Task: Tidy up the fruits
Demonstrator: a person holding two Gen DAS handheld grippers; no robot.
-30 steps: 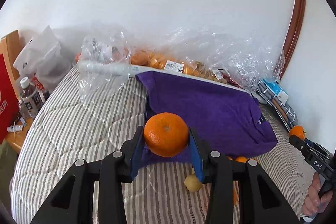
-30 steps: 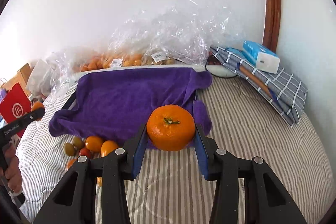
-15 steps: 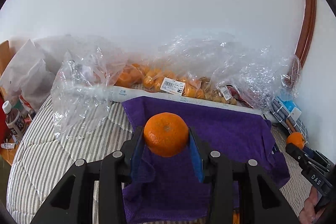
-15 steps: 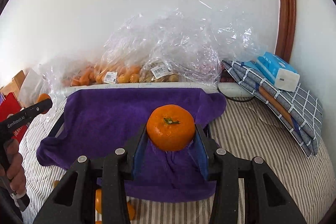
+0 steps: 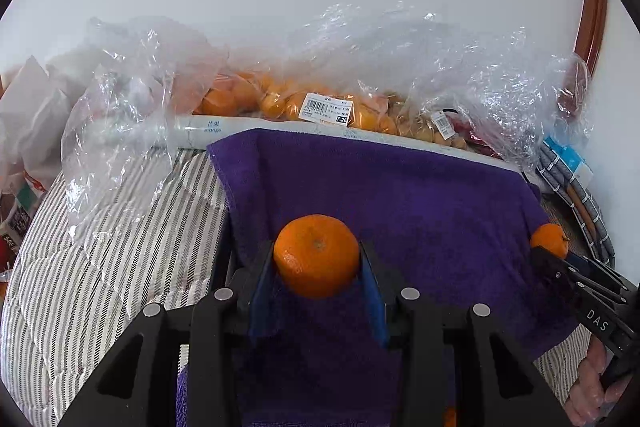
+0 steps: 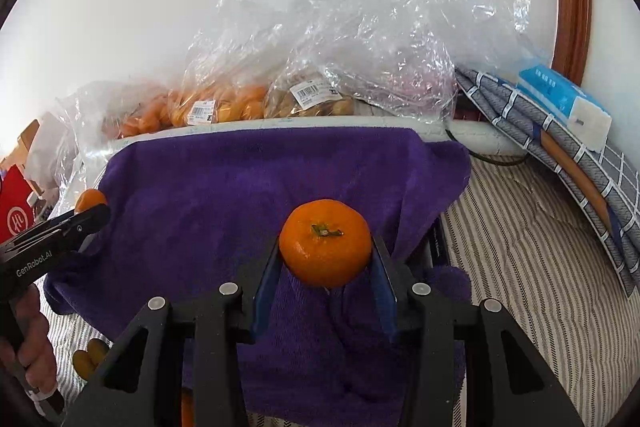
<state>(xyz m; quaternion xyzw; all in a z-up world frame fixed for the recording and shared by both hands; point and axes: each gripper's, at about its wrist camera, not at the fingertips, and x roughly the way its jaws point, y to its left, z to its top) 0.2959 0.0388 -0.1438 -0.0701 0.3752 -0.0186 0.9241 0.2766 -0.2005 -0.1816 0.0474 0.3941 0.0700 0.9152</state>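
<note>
Clear bags of fruit (image 5: 332,103) along wall behind purple towel (image 5: 400,195), left gripper (image 5: 318,267) clenched on smooth orange mandarin (image 5: 317,255) above towel, right gripper (image 6: 326,259) clenched on stem-up second mandarin (image 6: 325,242).

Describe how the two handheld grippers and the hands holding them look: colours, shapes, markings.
Both are black plastic. The left gripper and right gripper each have angular cut-out arms with round silver bolts and blue pads lining the fingers. Seen from the side, the left carries white "GenRobot.AI" lettering; the right shows "DAS". The left hand and right hand are bare; no sleeves or cables show.
</note>
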